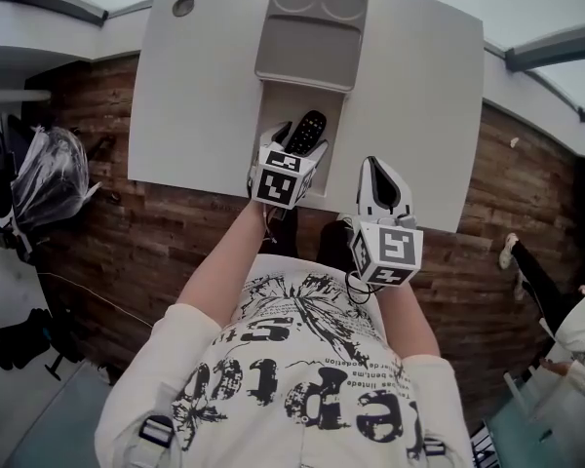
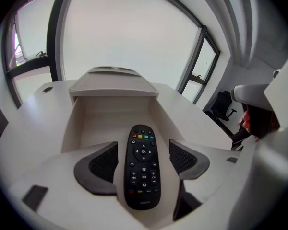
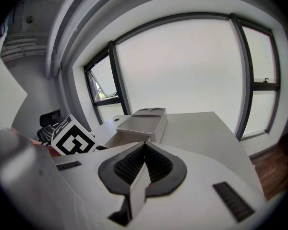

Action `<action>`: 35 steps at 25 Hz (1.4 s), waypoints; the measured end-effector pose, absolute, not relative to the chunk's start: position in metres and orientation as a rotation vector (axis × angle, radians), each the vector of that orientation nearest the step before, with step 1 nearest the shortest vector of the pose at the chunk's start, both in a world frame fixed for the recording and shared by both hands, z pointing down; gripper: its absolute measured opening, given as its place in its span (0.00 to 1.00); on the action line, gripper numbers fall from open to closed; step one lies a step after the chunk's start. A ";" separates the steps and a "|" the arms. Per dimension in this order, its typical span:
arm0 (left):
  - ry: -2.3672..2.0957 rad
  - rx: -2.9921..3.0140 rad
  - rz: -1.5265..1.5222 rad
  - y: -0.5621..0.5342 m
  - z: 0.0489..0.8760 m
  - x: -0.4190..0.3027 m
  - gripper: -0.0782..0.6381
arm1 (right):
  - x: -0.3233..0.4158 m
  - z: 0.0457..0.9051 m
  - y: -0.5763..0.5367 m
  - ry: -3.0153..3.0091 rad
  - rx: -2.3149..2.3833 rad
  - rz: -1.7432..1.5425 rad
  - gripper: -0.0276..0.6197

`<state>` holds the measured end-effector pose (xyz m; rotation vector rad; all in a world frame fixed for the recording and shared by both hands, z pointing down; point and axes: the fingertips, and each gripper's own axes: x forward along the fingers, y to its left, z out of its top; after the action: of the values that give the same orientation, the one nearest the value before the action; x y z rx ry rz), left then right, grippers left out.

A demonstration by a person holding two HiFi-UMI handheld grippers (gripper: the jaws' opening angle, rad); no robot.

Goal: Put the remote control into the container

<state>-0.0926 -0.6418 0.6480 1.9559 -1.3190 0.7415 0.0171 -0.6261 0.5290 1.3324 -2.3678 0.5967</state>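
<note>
Left hand-held gripper (image 2: pixel 144 152) stands wide, pads clear of the black remote control (image 2: pixel 143 171), which lies inside the open container (image 2: pixel 72 128) at the desk's (image 1: pixel 195 115) six o'clock edge. A crooked withdrawal could snag a pad and drag it out. Right hand-held gripper (image 3: pixel 143 150), at the container's four o'clock, is closed and empty.

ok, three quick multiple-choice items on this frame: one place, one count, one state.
1. Where does the remote control lie? A on the table top; B inside the container; C on the floor.
2. Round recesses in the lid? A one; B four; C two.
3. The right gripper is: A shut, empty; B wide open; C shut on the remote control.
Answers: B, it lies in the open bay between the jaws of the open left gripper; C, two circles show; A, its pads meet on nothing.
</note>
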 end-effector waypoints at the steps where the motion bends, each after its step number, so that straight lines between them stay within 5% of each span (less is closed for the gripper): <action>1: -1.330 1.960 0.735 -0.642 0.643 -0.094 0.56 | 0.018 0.528 -0.626 -2.368 1.337 0.597 0.05; 8: -1.440 2.013 0.585 -0.638 0.587 -0.105 0.55 | 0.020 0.515 -0.623 -2.391 1.361 0.566 0.05; 15: -1.682 2.144 0.450 -0.630 0.504 -0.123 0.14 | 0.015 0.489 -0.617 -2.443 1.383 0.494 0.05; 35: -1.880 2.436 0.071 -0.579 0.359 -0.153 0.12 | 0.004 0.380 -0.606 -2.682 1.495 0.147 0.05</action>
<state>-0.1533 -0.5790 0.3592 2.4360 -1.8799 0.0714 0.0042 -0.6055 0.3804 1.4945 -2.6824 0.1466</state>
